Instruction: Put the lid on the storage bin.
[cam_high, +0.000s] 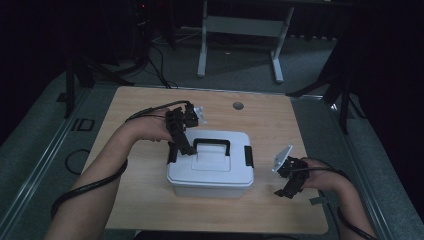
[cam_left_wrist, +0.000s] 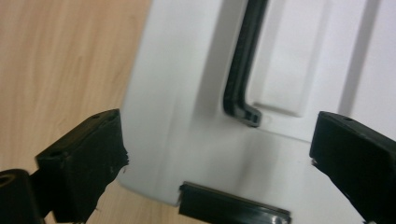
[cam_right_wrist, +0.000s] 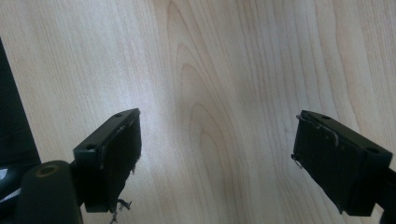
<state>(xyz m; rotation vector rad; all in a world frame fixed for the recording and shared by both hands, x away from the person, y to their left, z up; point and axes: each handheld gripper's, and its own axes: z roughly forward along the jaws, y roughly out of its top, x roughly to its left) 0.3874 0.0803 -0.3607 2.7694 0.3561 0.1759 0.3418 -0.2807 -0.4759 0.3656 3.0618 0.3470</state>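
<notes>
A white plastic box (cam_high: 210, 170) with a black handle (cam_high: 212, 142) on its lid and a black latch (cam_high: 248, 156) on its right end sits mid-table. My left gripper (cam_high: 180, 150) hangs over the box's left end, open, nothing between its jaws. In the left gripper view the lid (cam_left_wrist: 187, 116), the end of the handle (cam_left_wrist: 240, 79) and the left latch (cam_left_wrist: 229, 207) lie below my open left gripper (cam_left_wrist: 219, 158). My right gripper (cam_high: 286, 187) is to the right of the box, apart from it. It is open (cam_right_wrist: 217, 158) over bare wood (cam_right_wrist: 210, 70).
The wooden table (cam_high: 150, 200) has a round cable hole (cam_high: 238, 105) near its far edge. A white desk frame (cam_high: 240, 30) stands on the floor beyond. Cables trail from both grippers, and one loops on the floor at the left (cam_high: 75, 160).
</notes>
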